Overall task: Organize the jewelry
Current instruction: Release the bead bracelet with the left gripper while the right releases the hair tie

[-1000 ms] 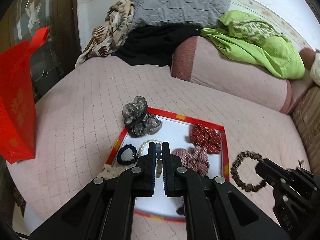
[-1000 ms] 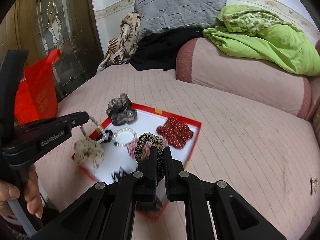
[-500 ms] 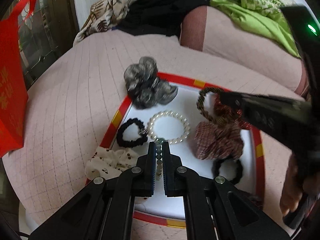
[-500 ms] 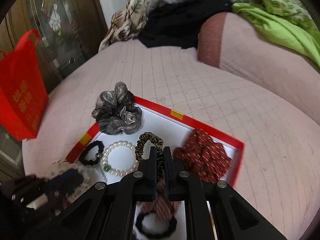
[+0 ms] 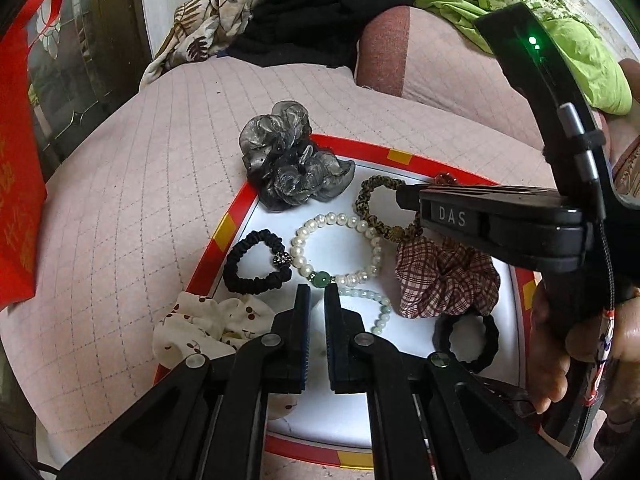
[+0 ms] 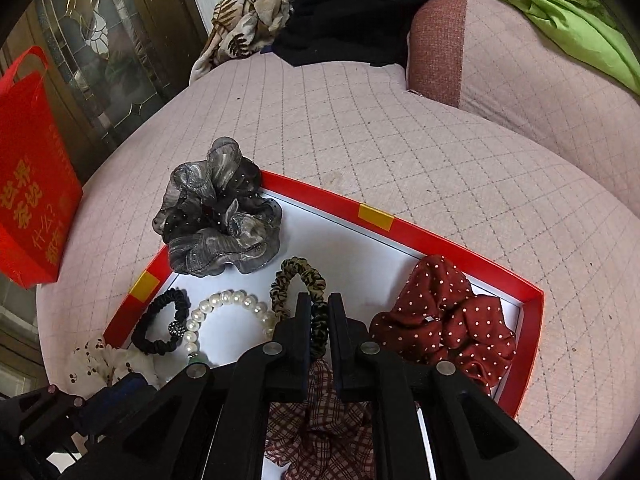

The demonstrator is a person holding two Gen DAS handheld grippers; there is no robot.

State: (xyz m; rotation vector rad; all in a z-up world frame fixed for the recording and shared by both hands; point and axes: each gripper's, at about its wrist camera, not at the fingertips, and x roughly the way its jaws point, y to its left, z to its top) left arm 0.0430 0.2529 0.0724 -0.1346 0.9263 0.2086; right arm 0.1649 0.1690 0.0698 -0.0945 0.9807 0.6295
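A red-rimmed tray (image 5: 236,216) with a white floor sits on a pink quilted bed (image 5: 132,184) and fills the centre of both wrist views. In the left wrist view, the left tool (image 5: 316,294) hovers low at lower centre, its fingers close together with a narrow gap; a pale green bead bracelet (image 5: 374,304) lies just to its right, and whether the tool grips it cannot be told. Just above lie a pearl bracelet (image 5: 340,248) with one green bead and, to its left, a black hair tie (image 5: 256,264). A grey organza scrunchie (image 5: 292,160) drapes over the tray's upper-left rim, and a white cherry-print scrunchie (image 5: 200,328) hangs over the lower-left edge. Entering from the right of the frame, the right tool (image 6: 318,304) is clamped on a leopard-print hair tie (image 6: 298,280), held over the tray floor at its upper centre. A plaid scrunchie (image 5: 444,280) sits below that tool, with a second black tie (image 5: 466,336) beneath it. In the right wrist view, a dark red polka-dot scrunchie (image 6: 444,320) fills the tray's right side. A red bag (image 6: 28,184) stands at left.
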